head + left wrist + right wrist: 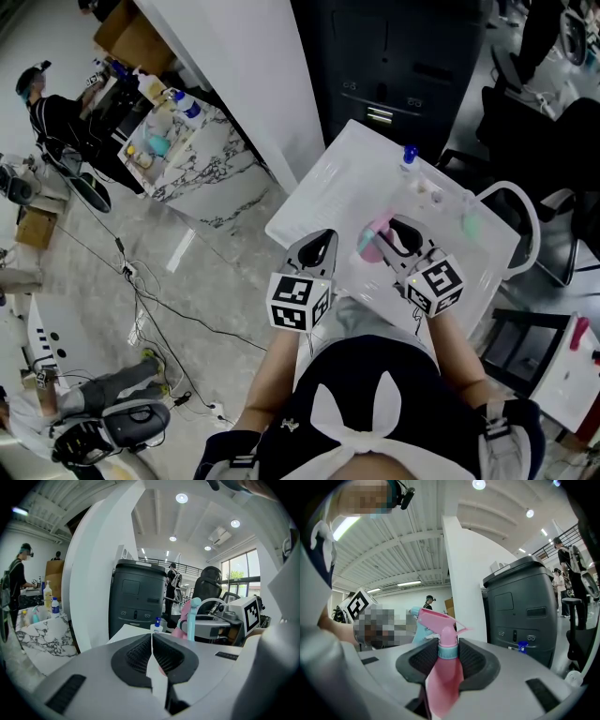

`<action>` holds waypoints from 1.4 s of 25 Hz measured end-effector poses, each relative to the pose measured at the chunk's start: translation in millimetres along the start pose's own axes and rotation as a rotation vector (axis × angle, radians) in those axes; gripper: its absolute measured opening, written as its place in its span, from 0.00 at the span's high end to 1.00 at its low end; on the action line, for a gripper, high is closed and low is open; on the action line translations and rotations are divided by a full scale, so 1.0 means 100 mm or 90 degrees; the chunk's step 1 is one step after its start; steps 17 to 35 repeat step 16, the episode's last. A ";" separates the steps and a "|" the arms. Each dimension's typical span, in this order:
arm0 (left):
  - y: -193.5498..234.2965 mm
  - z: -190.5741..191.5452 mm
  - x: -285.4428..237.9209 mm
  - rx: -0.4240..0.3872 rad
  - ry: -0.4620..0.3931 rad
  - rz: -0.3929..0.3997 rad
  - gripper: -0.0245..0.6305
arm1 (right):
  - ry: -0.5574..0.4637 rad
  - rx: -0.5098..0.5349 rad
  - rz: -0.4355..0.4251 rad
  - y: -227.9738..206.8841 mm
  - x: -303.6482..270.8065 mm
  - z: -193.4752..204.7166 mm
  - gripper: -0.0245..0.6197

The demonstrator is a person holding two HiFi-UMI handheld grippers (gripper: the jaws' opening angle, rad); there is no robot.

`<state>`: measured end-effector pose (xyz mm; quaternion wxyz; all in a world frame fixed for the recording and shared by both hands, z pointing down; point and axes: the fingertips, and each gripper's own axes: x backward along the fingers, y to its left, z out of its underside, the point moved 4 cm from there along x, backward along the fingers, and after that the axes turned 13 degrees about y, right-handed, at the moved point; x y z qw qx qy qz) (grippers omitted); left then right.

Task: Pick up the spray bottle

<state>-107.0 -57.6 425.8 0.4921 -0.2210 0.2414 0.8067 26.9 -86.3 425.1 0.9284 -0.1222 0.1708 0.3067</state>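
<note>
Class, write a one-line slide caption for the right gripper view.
Right hand-held gripper clamps the pink spray bottle by its neck, with a dark grey cabinet behind.

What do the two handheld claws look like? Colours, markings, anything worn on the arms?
Both match: the left claw and right claw have light grey shells with black ribbed pads inside. Each carries a white cube printed with black square markers. No sleeves reach the forearms; the person wears a dark top with a white front piece.
</note>
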 end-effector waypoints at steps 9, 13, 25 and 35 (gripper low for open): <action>-0.02 -0.03 0.01 0.001 0.002 -0.001 0.91 | 0.000 -0.002 -0.003 -0.01 0.01 -0.04 0.74; -0.02 -0.03 0.00 0.002 0.003 0.000 0.91 | 0.002 -0.002 -0.004 -0.01 0.00 -0.04 0.74; -0.01 -0.03 -0.01 0.003 0.003 0.000 0.91 | 0.003 -0.003 -0.004 -0.02 0.00 -0.03 0.74; -0.01 -0.03 -0.01 0.003 0.003 0.000 0.91 | 0.003 -0.003 -0.004 -0.02 0.00 -0.03 0.74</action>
